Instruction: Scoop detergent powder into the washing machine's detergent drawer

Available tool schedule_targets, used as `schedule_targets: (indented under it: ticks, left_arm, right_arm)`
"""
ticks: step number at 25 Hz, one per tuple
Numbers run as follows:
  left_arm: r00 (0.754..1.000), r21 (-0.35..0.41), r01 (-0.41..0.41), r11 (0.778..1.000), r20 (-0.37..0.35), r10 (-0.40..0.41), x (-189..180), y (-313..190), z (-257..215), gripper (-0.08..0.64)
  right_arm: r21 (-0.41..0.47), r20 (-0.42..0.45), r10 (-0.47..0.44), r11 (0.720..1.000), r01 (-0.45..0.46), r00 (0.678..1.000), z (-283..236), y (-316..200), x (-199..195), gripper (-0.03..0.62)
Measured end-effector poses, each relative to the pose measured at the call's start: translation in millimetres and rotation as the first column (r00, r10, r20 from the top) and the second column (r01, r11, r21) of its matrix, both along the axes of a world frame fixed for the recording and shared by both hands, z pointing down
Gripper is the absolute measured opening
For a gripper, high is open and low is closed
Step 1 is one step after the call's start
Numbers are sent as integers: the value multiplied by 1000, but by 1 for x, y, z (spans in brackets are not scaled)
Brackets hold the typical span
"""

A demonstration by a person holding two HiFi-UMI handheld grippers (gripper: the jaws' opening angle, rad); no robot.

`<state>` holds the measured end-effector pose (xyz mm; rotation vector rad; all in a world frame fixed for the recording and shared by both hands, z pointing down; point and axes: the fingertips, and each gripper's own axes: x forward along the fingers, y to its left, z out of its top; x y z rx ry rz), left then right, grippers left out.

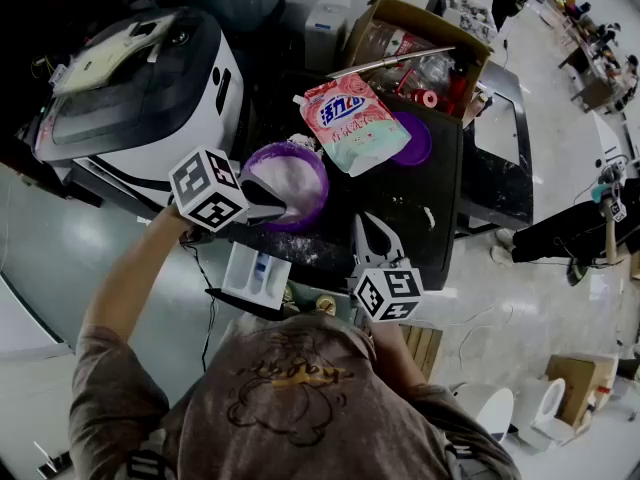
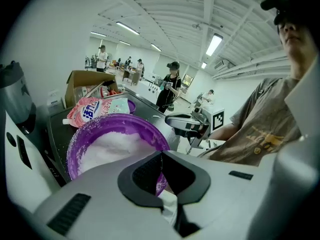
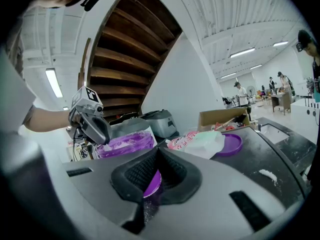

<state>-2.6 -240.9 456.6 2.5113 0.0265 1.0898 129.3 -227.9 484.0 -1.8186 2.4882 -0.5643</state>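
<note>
A purple bowl (image 1: 293, 180) of white detergent powder (image 2: 112, 146) stands on the dark counter. My left gripper (image 1: 276, 211) is shut on the bowl's near rim (image 2: 161, 183). The jaws of my right gripper (image 1: 376, 232) are shut on a purple scoop (image 3: 152, 183), of which only a sliver shows between the pads. It hovers over the counter's front edge, right of the bowl. The white detergent drawer (image 1: 254, 274) hangs open below the counter edge, between the two grippers. A pink detergent bag (image 1: 351, 121) lies behind the bowl.
The washing machine (image 1: 140, 88) stands at the left. A purple lid (image 1: 417, 140) lies under the bag's right side. A cardboard box (image 1: 420, 50) of clutter sits at the back. Spilled powder (image 1: 428, 217) marks the counter (image 1: 400, 198) at the right. People stand far off.
</note>
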Motion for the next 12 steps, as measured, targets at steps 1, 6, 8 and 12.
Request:
schedule_targets:
  ticks: [1,6,8,12]
  left_arm:
    - [1000,-10,1,1000,-6,-1,0,0,-1,23]
    - [999,-57,12,998,-39,-15,0,0,-4,23]
    - [998,-81,23,996,-58,-27,-1,-1,-6,23]
    - [994,-126,49,991,-93,-61,-3,-3,-9,23]
  right_arm:
    - [0,0,1,1000,-1,1000,0,0,0,0]
    - [-1,-1,0,1000,0,1000,-1,-2,0,0]
    - [-2,-2,-2,1000,2,1000,-1,-3,-1,0]
    - [-4,-1,-4,1000,4,1000,1,-4,-3,0]
